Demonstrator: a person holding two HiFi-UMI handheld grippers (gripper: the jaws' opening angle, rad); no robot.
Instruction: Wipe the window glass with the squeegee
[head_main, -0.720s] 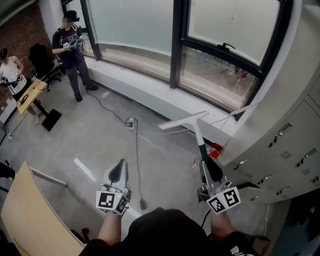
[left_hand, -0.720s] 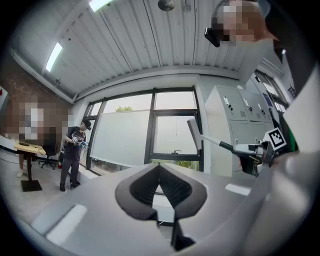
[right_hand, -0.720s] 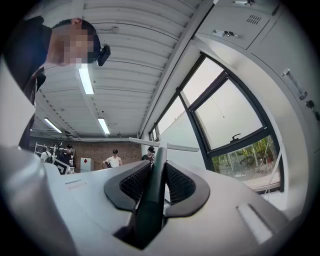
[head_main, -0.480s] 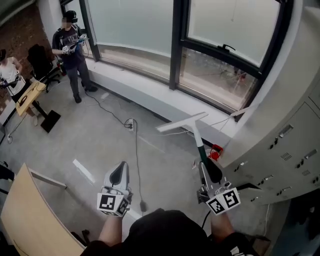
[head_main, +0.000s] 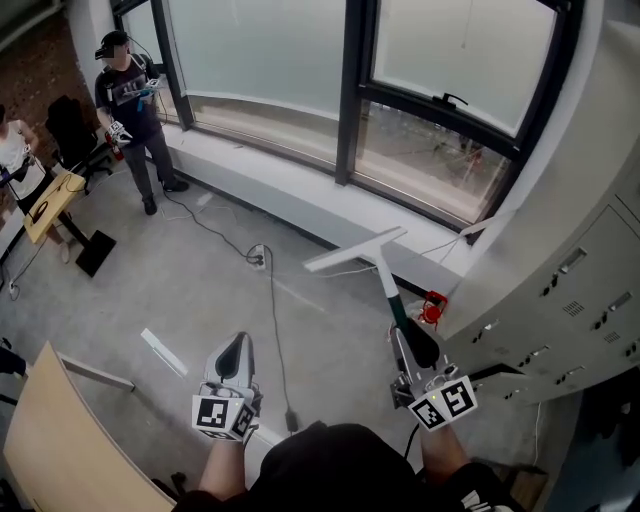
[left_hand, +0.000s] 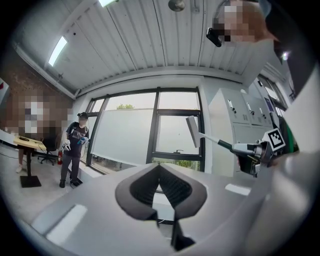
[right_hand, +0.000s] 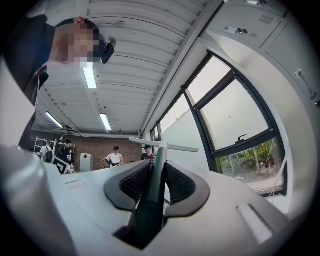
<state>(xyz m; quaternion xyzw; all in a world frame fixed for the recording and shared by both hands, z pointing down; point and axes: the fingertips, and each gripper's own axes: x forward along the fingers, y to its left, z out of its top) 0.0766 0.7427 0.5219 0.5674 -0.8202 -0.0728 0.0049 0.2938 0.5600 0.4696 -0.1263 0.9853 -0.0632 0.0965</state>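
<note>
The squeegee, a white T-shaped blade on a slim dark-green handle, points from the right gripper toward 11 o'clock, clear of the frosted window glass. Only the right gripper view shows the ribbed black fingers pinching the handle. The left gripper's fingers are pressed together, empty.

The right gripper has its 2 ribbed black pads pressed against the dark-handled white-bladed squeegee, whose handle runs up between them to a thin crosswise blade. To the right stands the dark-framed window glass. 3 long ceiling strip lights glow above. People stand far off before a red brick wall.
</note>
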